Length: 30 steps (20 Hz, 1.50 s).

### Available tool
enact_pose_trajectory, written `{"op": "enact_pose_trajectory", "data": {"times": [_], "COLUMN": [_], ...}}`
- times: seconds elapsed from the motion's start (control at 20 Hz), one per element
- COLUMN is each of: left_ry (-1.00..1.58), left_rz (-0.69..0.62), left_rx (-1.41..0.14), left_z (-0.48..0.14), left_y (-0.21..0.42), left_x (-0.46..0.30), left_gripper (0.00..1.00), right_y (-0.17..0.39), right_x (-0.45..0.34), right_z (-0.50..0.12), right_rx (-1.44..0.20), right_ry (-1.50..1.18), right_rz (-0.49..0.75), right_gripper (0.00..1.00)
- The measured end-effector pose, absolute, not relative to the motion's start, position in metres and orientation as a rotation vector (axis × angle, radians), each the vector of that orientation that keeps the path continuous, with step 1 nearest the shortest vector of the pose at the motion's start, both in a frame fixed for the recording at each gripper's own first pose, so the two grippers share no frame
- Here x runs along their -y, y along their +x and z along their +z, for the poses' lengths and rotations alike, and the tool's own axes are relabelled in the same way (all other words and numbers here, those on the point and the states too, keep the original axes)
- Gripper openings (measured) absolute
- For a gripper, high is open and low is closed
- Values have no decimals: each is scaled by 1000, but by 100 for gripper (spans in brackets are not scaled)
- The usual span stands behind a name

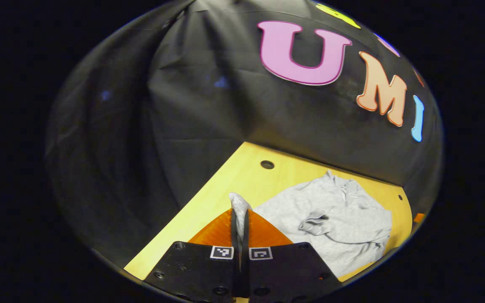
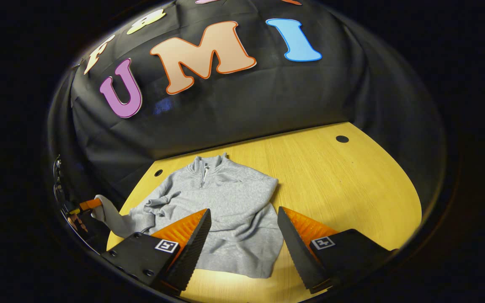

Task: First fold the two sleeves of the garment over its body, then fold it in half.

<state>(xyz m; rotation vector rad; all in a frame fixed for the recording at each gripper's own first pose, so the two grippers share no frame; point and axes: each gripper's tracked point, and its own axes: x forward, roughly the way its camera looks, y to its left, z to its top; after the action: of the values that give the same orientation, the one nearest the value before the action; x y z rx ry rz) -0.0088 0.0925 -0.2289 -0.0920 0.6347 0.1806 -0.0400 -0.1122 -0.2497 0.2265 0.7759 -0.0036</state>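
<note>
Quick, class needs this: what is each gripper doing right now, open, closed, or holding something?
Left gripper: closed on the sleeve of the grey garment.
Right gripper: open, holding nothing, above the garment's lower part.

— What has the left claw got?

— A bunched end of light grey fabric, pinched between its two closed fingers and poking out past the tips toward twelve o'clock.

— And the rest?

— The light grey fleece pullover lies rumpled at three o'clock of the claw, on the yellow wooden desk, one sleeve folded across its body.
</note>
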Motion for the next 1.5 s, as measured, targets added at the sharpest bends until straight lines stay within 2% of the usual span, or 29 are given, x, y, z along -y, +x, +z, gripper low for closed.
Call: {"op": "enact_pose_trajectory", "data": {"times": [0.05,0.15,0.2,0.25,0.6,1.15,1.25,1.3,1.4,1.5], "left_ry": [-88,-78,-78,-78,-62,-34,-15,-7,12,36], "left_rz": [156,104,81,57,-113,-365,-398,-414,-434,-447], "left_rx": [-628,-621,-619,-613,-605,-649,-669,-681,-706,-735], "left_z": [-228,-227,-226,-226,-225,-249,-256,-263,-274,-286], "left_y": [0,17,24,31,68,70,66,64,62,59], "left_x": [-81,-56,-43,-30,79,263,289,300,316,328], "left_gripper": [0,0,1,0,0,0,0,0,0,0], "right_y": [-44,-53,-56,-61,-86,-125,-127,-129,-137,-137], "right_x": [118,130,136,141,178,228,232,235,241,242], "right_z": [-249,-247,-246,-245,-240,-249,-253,-254,-252,-251], "right_rx": [-777,-780,-780,-780,-781,-805,-809,-813,-814,-810], "right_ry": [228,226,225,222,231,223,225,228,235,240], "right_rz": [-13,-33,-41,-49,-96,-138,-146,-150,-154,-153], "right_gripper": [94,98,94,98,98,98,94,98,94,98]}}
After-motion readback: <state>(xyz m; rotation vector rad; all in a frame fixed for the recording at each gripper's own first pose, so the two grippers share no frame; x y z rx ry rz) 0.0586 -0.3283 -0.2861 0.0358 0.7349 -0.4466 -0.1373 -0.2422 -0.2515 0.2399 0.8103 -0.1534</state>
